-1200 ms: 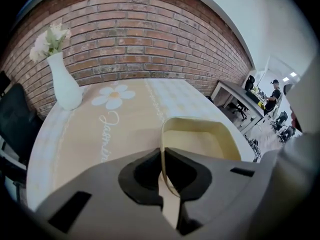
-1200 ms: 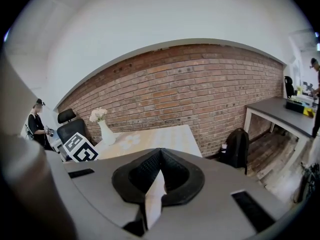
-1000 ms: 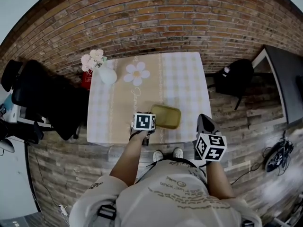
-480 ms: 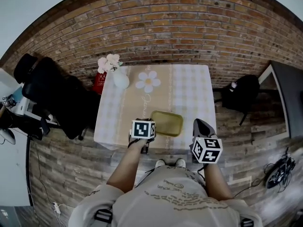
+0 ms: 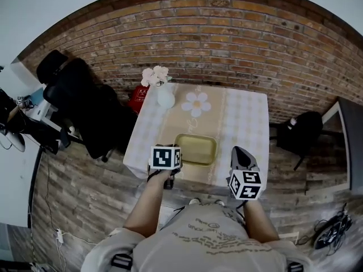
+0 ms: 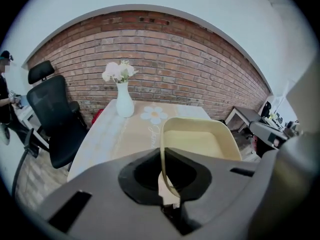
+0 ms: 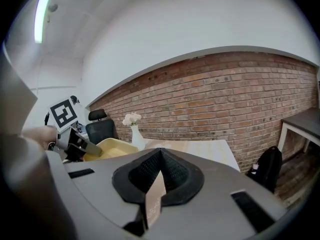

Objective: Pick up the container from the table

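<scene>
The container (image 6: 200, 144) has risen, left gripper (image 6: 169, 193) clamping its rim, vase (image 6: 124, 103) beyond.

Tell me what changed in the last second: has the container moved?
The container, clamped at its rim in the left gripper's jaws, turned squarer to the table and looks slightly larger, so it is probably rising. Grip unchanged; right gripper still shut, empty, beside the table; vase unmoved.
</scene>
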`<state>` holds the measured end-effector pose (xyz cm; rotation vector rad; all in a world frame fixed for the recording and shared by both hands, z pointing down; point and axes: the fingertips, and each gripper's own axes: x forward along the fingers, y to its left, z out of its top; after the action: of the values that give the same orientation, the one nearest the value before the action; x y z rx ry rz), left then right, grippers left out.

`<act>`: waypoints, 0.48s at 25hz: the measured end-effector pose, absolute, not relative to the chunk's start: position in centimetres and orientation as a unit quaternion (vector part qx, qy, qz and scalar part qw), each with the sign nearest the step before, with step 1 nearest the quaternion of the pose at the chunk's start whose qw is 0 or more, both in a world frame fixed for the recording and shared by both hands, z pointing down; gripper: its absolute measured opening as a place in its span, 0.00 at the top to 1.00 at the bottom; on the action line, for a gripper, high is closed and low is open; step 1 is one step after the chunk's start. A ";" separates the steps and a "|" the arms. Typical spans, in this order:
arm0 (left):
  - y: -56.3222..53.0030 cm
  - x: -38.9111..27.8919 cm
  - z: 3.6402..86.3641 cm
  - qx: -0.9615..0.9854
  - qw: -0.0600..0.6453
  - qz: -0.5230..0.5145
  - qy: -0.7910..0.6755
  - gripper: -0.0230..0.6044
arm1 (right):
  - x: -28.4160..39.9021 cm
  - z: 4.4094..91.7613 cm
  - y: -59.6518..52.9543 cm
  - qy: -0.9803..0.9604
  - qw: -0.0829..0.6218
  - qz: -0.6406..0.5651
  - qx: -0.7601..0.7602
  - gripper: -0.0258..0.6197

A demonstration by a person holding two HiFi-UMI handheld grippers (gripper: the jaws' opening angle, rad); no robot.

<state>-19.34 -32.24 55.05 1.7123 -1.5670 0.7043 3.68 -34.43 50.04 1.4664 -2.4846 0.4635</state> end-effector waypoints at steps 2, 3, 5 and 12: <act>-31.6 -20.3 54.5 0.656 0.353 0.267 -0.612 0.94 | 2.9 50.0 -34.1 -0.851 0.110 0.155 0.490 0.96; -31.4 -20.8 54.4 0.653 0.353 0.267 -0.615 0.94 | 2.5 49.9 -34.0 -0.853 0.109 0.154 0.487 0.96; -30.9 -21.7 54.3 0.646 0.356 0.264 -0.621 0.94 | 1.8 49.8 -33.8 -0.857 0.110 0.150 0.481 0.96; -29.5 -23.2 55.6 0.629 0.364 0.267 -0.633 0.94 | 0.2 50.2 -33.3 -0.865 0.121 0.148 0.465 0.96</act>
<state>-23.22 -29.51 55.61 1.6185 -1.6284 0.6867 0.15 -33.33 50.21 1.3570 -2.5245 0.4312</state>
